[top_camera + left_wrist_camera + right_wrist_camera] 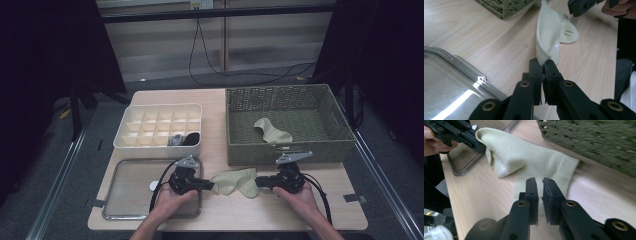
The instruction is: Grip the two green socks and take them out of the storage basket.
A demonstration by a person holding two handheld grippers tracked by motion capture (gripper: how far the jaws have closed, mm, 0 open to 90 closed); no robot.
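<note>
Sock (235, 181) lies on the table (220, 212) before the basket (287, 150), between our left gripper (211, 185) and right gripper (258, 181). Left gripper view: we clamp one end, lifted off the wood beside the tray (456, 82). Right gripper view: jaws nearly together over the flat end, pinching nothing that we can see.
</note>
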